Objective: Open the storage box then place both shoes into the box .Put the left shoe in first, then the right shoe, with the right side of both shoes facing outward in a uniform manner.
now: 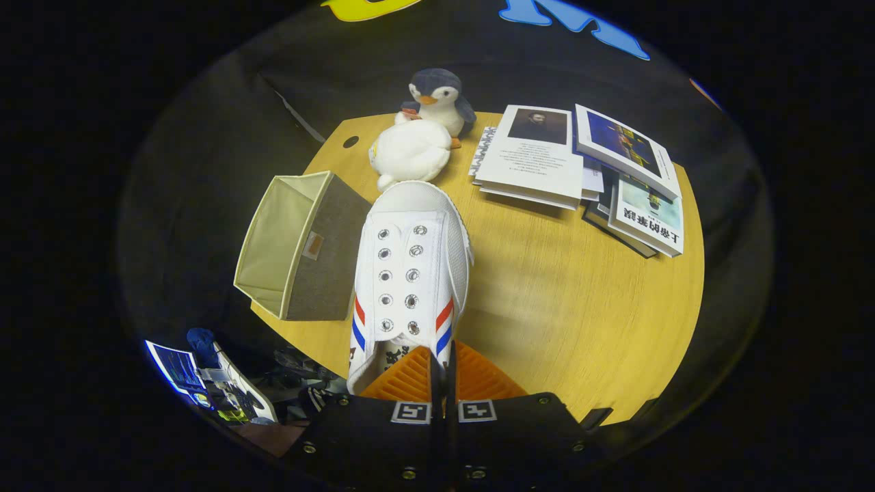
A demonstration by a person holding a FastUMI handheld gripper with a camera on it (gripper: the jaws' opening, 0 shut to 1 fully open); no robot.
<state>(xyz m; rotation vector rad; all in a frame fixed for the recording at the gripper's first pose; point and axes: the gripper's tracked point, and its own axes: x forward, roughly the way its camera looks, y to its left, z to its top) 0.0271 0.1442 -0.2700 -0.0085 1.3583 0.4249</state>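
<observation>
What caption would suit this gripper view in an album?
Gripper shut on a white shoe, held above the wooden table beside the open storage box.

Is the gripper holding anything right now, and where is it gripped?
The gripper is shut on the white shoe, pinching the rear of its collar, near the heel.

One shoe [410, 273], one box [301, 246], two plush toys [410, 152] — several books [533, 157].

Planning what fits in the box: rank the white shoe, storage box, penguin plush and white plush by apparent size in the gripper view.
1. White shoe, held in the closed gripper; nearness to the camera inflates it.
2. Storage box, close to the shoe in apparent size, so this order is unsure.
3. White plush.
4. Penguin plush, partly hidden and farthest.
</observation>
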